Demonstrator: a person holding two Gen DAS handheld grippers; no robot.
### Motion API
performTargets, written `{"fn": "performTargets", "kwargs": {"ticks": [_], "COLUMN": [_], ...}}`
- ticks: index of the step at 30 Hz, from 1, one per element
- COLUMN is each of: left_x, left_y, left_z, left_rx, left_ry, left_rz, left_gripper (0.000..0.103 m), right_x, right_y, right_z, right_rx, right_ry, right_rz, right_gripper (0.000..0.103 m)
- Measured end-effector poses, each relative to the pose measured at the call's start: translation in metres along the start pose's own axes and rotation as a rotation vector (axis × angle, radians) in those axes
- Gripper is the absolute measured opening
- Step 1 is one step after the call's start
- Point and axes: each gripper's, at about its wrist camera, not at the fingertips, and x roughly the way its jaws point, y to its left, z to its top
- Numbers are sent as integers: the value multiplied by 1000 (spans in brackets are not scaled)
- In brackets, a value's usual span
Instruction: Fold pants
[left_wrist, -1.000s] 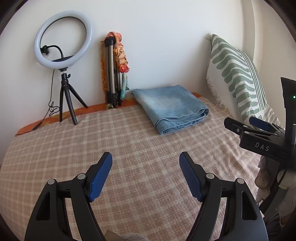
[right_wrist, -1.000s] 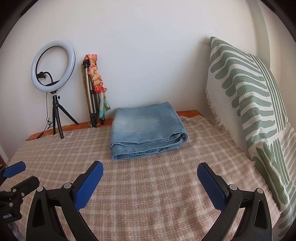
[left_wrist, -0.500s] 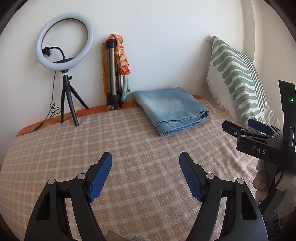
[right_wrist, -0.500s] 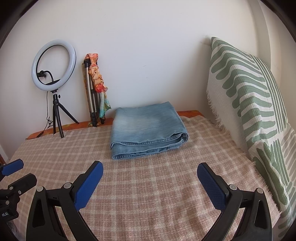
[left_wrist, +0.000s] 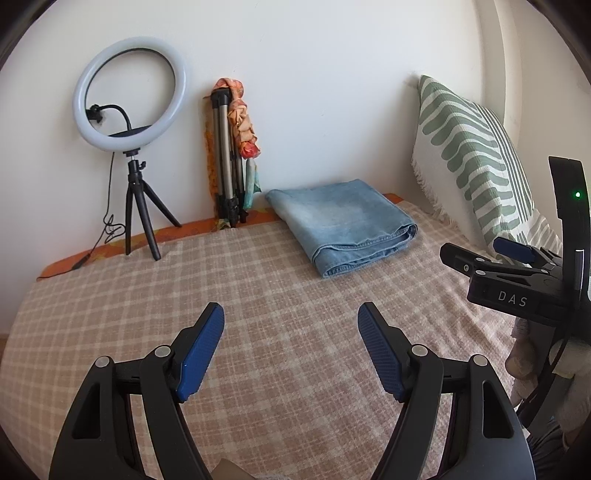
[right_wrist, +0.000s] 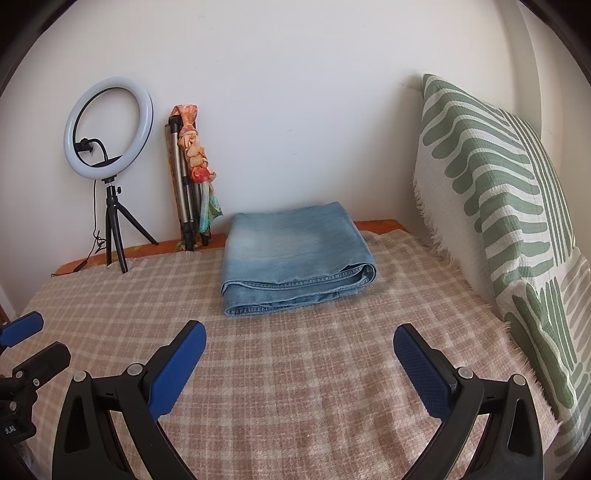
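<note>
Left wrist view: left gripper (left_wrist: 291, 325) spread wide over the checked blanket (left_wrist: 258, 295), nothing between the blue pads.
Right wrist view: right gripper (right_wrist: 299, 343) likewise parted and empty, held short of the garment.
Pants (right_wrist: 295, 258): folded into a compact denim stack at the far end of the blanket, near the wall, touched by neither tool.
Placement rationale: stack sits apart from the pillow (right_wrist: 498, 206), ring light (left_wrist: 129, 94) and folded tripod (left_wrist: 227, 158), judged a deliberate set-down spot.
Task status: folding judged complete.
Change from earlier frames: none of note; stack and both grippers unmoved.
</note>
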Motion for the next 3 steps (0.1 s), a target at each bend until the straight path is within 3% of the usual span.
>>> {"fn": "performTargets", "kwargs": {"ticks": [3], "left_x": [-1], "left_y": [0], "left_z": [0], "left_rx": [2], "left_ry": [-1], "left_rz": [2], "left_gripper": [75], "right_x": [0], "right_y": [-1], "right_z": [0], "right_rx": [0], "right_ry": [1], "right_rz": [2], "right_gripper": [103]}}
